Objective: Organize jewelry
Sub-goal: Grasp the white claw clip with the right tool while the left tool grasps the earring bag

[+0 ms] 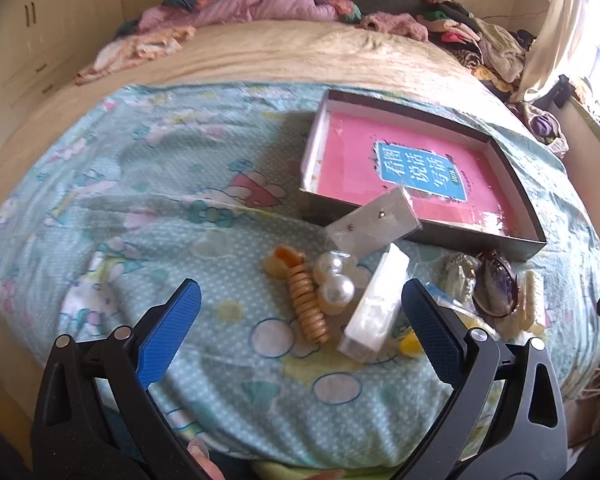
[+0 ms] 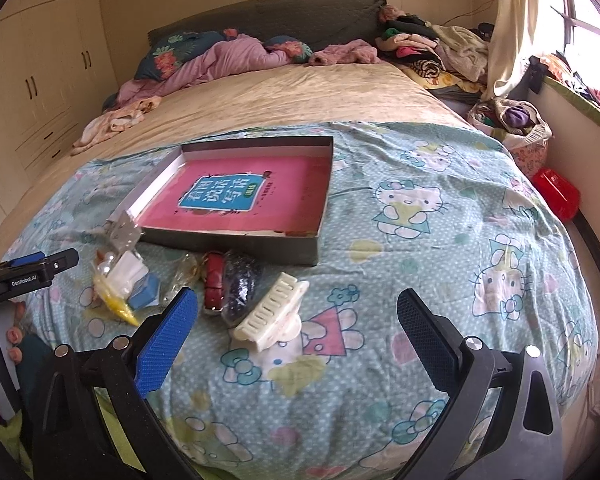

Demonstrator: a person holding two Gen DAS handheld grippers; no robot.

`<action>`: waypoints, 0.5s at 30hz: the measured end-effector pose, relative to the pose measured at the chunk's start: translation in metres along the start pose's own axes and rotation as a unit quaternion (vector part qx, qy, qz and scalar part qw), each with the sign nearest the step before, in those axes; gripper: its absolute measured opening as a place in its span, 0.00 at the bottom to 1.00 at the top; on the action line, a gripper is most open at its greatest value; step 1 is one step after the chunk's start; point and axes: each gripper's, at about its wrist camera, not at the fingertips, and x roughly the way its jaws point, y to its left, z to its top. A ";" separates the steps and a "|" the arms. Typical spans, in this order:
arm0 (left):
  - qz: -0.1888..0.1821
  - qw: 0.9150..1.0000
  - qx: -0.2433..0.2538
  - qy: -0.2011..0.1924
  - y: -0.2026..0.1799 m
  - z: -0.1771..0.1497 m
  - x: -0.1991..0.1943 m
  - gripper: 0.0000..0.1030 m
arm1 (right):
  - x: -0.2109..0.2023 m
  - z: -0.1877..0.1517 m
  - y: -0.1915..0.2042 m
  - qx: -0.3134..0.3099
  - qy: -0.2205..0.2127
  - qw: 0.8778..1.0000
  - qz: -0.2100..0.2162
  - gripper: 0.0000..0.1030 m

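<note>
A shallow grey box (image 1: 496, 236) (image 2: 236, 246) with a pink book inside lies on the bed. In front of it sits a pile of jewelry: a tan beaded coil (image 1: 308, 308), pearl pieces (image 1: 334, 280), a clear bag with white pieces (image 1: 374, 312), an earring card in a bag (image 1: 374, 216), and sunglasses (image 1: 496, 288). A white claw clip (image 2: 274, 310), a red strap (image 2: 214, 280) and a dark glittery piece (image 2: 240, 284) show in the right wrist view. My left gripper (image 1: 302, 320) is open just short of the coil and pearls. My right gripper (image 2: 298, 334) is open around the claw clip.
The bed carries a Hello Kitty cloth (image 2: 420, 216) over a beige cover (image 2: 284, 96). Crumpled bedding (image 2: 220, 60) and clothes (image 2: 432, 52) lie at the headboard. A red container (image 2: 556, 192) and a basket (image 2: 516, 128) stand to the right. Wardrobes (image 2: 40, 80) line the left wall.
</note>
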 end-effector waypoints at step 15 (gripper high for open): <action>-0.094 0.995 -0.001 0.042 -0.020 0.033 0.048 0.91 | 0.045 0.002 0.008 -0.001 0.038 0.999 0.019 0.96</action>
